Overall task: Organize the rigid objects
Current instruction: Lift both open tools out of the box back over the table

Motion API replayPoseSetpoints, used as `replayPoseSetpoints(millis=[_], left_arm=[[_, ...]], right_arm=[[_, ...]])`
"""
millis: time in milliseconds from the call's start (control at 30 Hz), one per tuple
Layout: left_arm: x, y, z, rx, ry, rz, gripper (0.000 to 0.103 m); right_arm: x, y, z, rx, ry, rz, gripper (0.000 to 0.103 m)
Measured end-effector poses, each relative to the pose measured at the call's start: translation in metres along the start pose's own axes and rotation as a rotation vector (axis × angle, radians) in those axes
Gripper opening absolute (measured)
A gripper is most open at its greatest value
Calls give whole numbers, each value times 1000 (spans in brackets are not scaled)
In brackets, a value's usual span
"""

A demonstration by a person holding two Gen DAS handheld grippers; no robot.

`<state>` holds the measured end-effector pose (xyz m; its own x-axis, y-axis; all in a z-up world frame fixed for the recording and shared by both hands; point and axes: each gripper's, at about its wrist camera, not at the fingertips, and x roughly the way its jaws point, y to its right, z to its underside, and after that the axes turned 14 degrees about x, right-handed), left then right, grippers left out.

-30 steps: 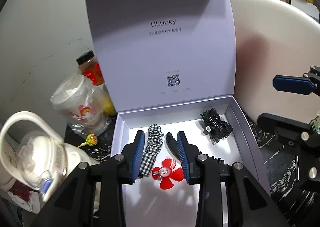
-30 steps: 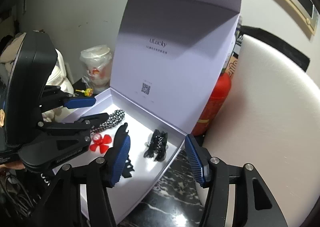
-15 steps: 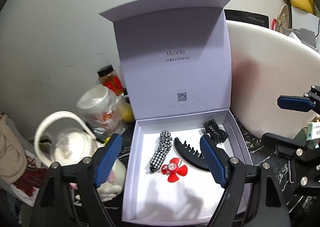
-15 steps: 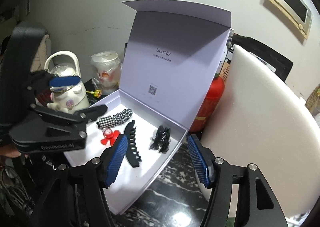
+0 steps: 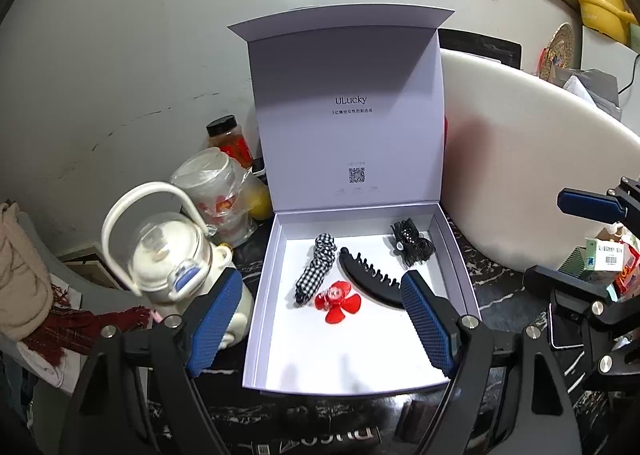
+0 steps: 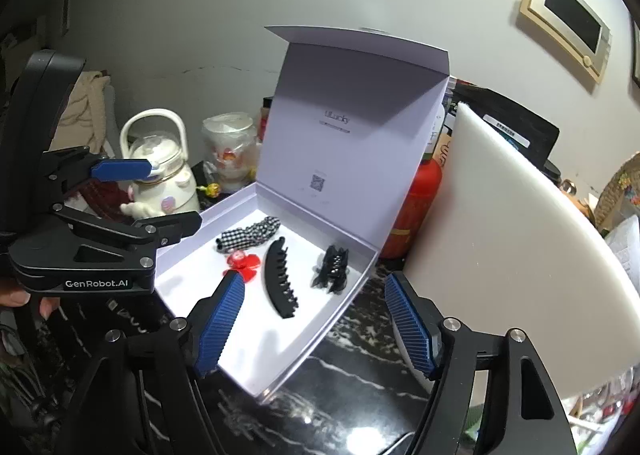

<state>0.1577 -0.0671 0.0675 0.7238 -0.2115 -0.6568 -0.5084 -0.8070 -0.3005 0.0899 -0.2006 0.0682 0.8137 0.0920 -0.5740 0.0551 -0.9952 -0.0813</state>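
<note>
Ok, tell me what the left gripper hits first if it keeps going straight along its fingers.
Most likely the white floor of the open box. The left gripper is open, empty and angled down into it, just short of the red flower clip and long black clip. Depth is unclear, so the flower clip could come first.

wall (image 5: 140,55): grey, scuffed | framed pictures (image 6: 568,21): hung high | counter (image 6: 360,387): black marble
</note>
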Motion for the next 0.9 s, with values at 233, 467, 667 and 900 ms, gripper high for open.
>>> replayPoseSetpoints(millis=[233, 467, 667, 900], left_arm=[[-20, 3, 12, -32, -5, 32, 82], [-38, 7, 28, -50, -3, 32, 82], [-50, 11, 43, -55, -4, 15, 82], [-59, 10, 63, -83, -14, 14, 82]], right_arm=[[-13, -3, 13, 20, -7, -17, 80], [-24, -7, 28, 34, -12, -20, 81], [-30, -11, 42, 38, -22, -25, 82], [-34, -14, 57, 59, -27, -47, 82]])
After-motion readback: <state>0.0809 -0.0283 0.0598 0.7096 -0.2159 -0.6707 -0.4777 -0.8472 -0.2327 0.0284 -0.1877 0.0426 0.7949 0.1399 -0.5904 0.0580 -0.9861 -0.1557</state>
